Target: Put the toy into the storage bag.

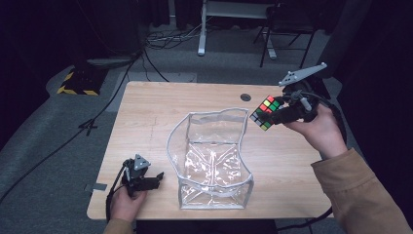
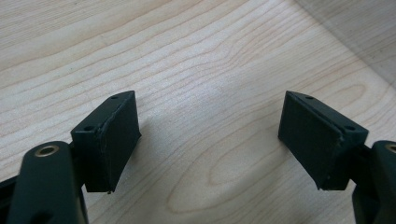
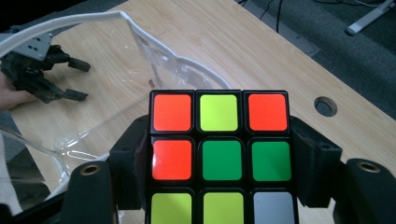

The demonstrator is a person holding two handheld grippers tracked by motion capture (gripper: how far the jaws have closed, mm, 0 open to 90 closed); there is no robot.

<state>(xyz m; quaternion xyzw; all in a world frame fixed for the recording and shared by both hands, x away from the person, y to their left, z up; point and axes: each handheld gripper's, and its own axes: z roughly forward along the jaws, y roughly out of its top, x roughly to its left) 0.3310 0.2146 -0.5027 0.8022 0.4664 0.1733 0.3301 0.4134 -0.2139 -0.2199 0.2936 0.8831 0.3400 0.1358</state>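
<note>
My right hand-held gripper [image 1: 272,113] holds the puzzle cube [image 1: 265,112] by two opposite faces, raised above the table's [image 1: 146,112] right side, just beside the clear bag's [image 1: 214,161] far right rim. The cube looks rigid, light and smooth-sided, so flat pads belong mid-face. My left hand-held gripper [image 1: 158,178] rests wide and empty near the table's front left corner.

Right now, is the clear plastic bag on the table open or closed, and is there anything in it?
Open and empty. The clear bag stands upright with its white-edged rim spread wide, and only the table shows through it.
</note>
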